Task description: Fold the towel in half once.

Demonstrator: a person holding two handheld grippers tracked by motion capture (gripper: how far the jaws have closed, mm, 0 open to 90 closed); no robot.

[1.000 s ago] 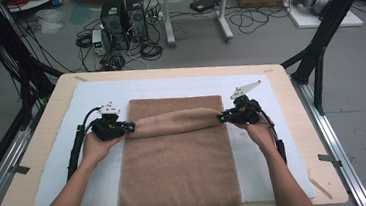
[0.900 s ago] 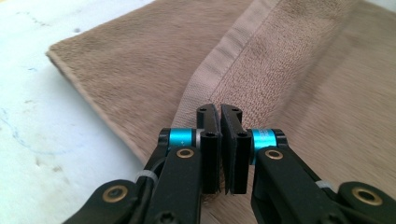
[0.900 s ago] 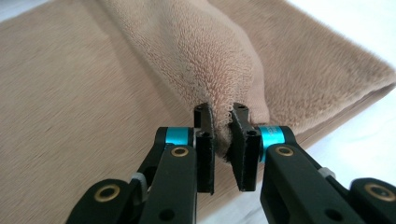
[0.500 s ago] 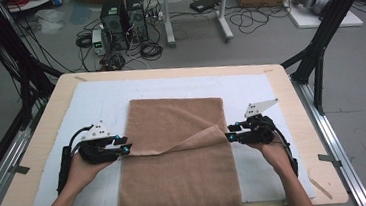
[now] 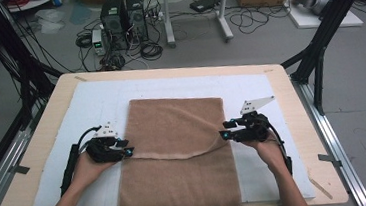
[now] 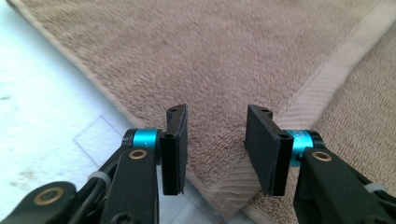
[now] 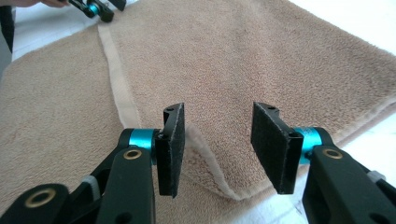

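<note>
Currently the brown towel [image 5: 177, 148] lies flat on the white mat [image 5: 72, 122], its far part doubled back so that the folded hem [image 5: 175, 155] runs crosswise between your two hands; its near end hangs over the table's near edge. That hem is the line to watch: it runs side to side, from one gripper to the other.

Your left gripper [image 5: 125, 152] sits at the hem's left end. In the left gripper view the jaws stand wide apart, holding nothing, with the upper layer's corner [image 6: 219, 205] directly beneath them and the hem band [image 6: 322, 74] running away ahead and to the right.

Your right gripper [image 5: 225, 134] sits at the hem's right end, equally near. In the right gripper view its jaws are likewise wide and empty; the raised corner [image 7: 210, 172] lies between and just ahead of them, slightly lifted off the lower layer.

Judgement: each corner lies beneath its own gripper, and neither hand has the advantage. The hem sags toward you at mid-span, so expect uneven tension there.
</note>
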